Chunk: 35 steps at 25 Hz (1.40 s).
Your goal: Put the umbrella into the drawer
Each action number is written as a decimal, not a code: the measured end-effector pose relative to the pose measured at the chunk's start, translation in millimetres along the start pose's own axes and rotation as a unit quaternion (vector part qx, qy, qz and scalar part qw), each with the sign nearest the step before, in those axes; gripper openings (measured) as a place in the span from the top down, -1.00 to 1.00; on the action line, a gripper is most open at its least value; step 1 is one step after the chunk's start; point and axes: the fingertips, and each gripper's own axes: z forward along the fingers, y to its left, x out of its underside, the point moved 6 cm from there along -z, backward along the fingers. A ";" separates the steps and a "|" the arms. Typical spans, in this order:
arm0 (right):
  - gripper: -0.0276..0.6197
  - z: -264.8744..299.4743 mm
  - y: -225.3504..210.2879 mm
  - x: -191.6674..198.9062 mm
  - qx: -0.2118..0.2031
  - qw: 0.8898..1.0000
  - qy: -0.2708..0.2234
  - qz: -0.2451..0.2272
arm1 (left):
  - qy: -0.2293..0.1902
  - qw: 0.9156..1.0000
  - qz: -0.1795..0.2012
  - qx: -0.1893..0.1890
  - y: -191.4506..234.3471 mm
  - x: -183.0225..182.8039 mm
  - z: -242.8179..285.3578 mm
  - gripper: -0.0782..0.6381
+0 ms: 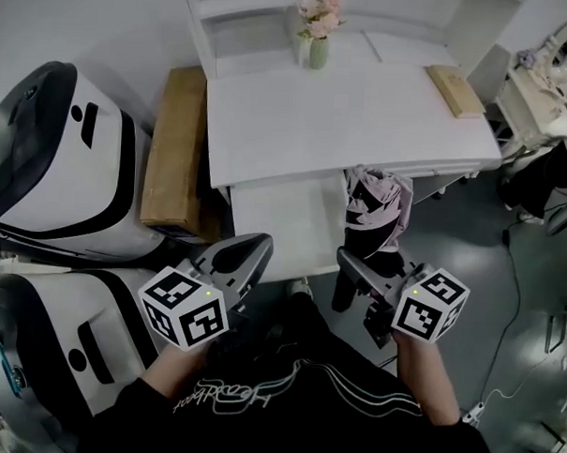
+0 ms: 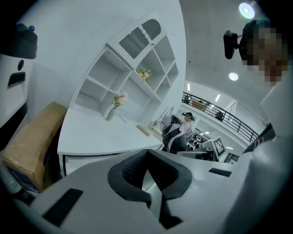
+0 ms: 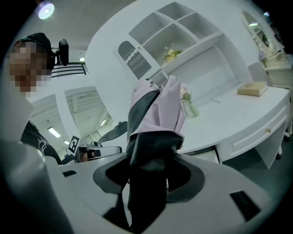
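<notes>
At the near edge of the worktop point(image 1: 364, 112) | right tool point(image 1: 362, 264) clamped on the folded umbrella point(image 1: 378, 211), held just right of the open drawer point(image 1: 274, 220) | left tool point(image 1: 247, 257) closed, empty | umbrella likely light, floppy fabric over a stiff shaft; best gripped mid-bundle.

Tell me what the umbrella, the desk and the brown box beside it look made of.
The umbrella looks like soft matte fabric, pink and black, hanging in loose folds. The desk is probably painted or laminated board: smooth, white, faintly glossy. The box is likely cardboard: dull brown, flat-sided.
</notes>
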 end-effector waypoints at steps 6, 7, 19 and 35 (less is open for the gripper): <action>0.24 39.6 -27.8 -29.6 -0.023 0.998 0.037 -0.033 | -0.006 0.999 -0.021 -0.036 22.3 -16.5 16.9 0.73; 0.24 46.4 -31.5 -33.4 -0.027 0.998 0.044 -0.038 | -0.007 0.999 -0.024 -0.042 26.0 -18.5 18.2 0.73; 0.24 129.5 -50.4 -24.7 -0.074 0.969 0.161 -0.172 | -0.015 0.990 -0.075 -0.118 78.1 -6.9 10.5 0.73; 0.24 211.6 -99.7 95.8 -0.104 0.868 0.373 -0.311 | -0.018 0.973 -0.141 -0.180 129.1 21.2 -14.1 0.73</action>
